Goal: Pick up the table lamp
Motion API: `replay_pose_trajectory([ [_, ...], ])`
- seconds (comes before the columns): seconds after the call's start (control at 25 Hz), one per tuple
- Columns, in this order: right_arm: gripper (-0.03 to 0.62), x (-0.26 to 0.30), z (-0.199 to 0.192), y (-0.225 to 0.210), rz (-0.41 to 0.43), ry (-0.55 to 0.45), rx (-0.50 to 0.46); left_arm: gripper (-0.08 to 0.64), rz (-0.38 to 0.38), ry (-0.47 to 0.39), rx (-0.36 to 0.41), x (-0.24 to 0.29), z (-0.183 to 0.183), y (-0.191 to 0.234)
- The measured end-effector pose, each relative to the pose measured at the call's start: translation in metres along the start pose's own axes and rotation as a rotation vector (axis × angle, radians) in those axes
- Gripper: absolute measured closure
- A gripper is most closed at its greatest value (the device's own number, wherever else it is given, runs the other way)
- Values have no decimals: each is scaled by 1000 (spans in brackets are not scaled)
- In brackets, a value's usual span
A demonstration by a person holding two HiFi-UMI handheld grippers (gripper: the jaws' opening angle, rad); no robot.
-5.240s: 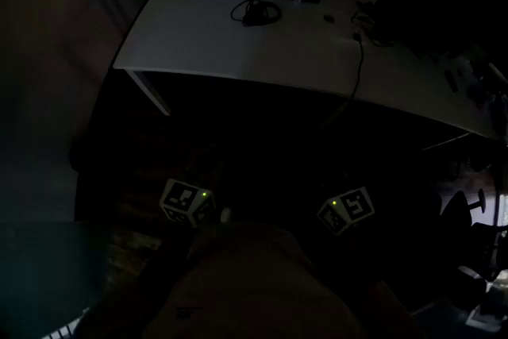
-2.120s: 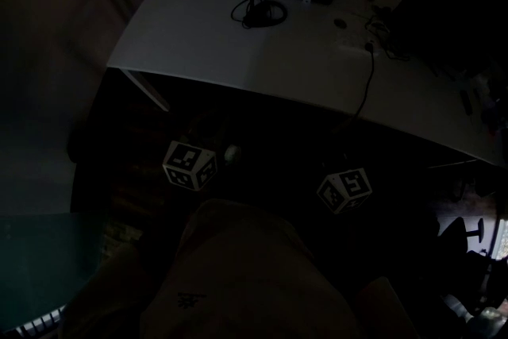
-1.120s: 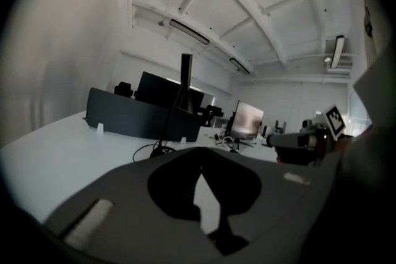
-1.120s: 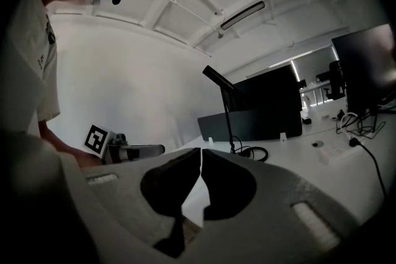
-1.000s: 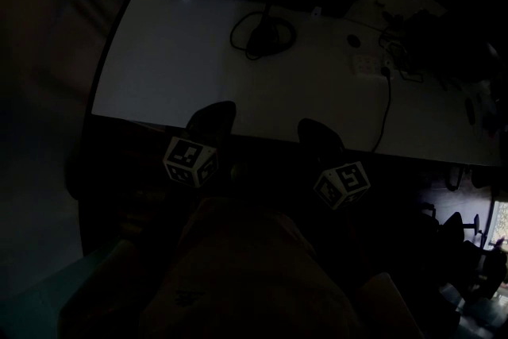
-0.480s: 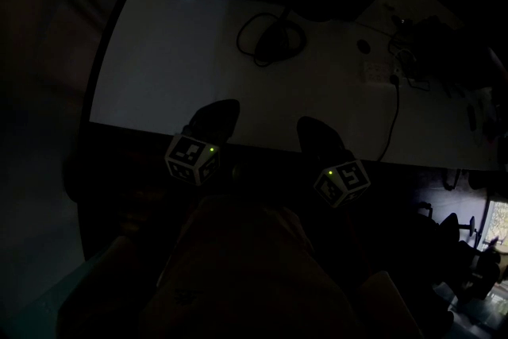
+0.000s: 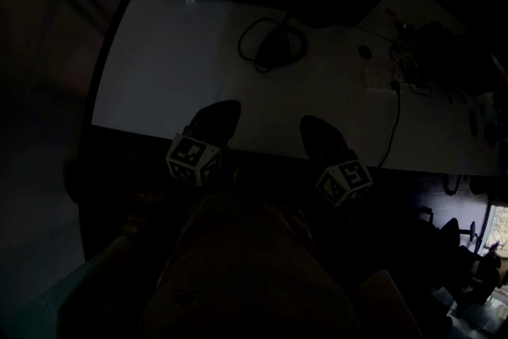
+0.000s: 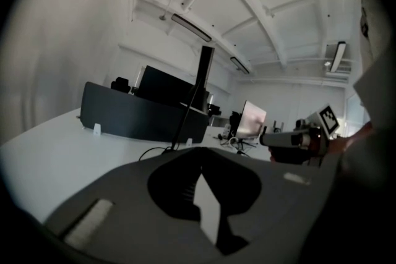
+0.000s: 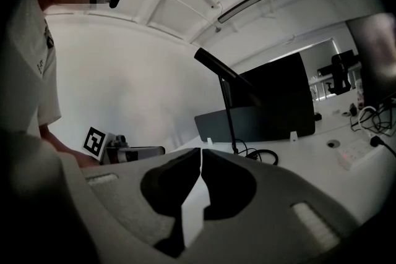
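Table lamp clear in gripper views, murky in head view

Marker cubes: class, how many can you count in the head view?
2. One cube sits left of centre at the desk's near edge; the other cube lies to its right. Dark picture: others may be hidden.

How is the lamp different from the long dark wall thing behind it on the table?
The table lamp is a thin tall pole with a tilted arm on top; the dark divider is low and wide. The table lamp has a curled cable at its foot; the dark divider has little white feet. Both are dark and stand on the white table.
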State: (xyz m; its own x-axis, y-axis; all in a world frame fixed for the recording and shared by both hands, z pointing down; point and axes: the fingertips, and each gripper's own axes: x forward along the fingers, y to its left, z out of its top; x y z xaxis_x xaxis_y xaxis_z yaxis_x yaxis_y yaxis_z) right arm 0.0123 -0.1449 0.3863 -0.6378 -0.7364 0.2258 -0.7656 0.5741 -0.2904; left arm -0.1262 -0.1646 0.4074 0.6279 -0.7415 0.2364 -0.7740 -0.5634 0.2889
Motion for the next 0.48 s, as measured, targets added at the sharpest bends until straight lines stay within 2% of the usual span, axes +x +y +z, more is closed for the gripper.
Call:
replay_pose_trajectory([
  [0.28,584,1,5,-17,42,-4,3,561,32,5,-3,12,-1,-7],
  [0.48,584,13,15,-28,123,9,-28,561,73,1,6,30,7,-8],
])
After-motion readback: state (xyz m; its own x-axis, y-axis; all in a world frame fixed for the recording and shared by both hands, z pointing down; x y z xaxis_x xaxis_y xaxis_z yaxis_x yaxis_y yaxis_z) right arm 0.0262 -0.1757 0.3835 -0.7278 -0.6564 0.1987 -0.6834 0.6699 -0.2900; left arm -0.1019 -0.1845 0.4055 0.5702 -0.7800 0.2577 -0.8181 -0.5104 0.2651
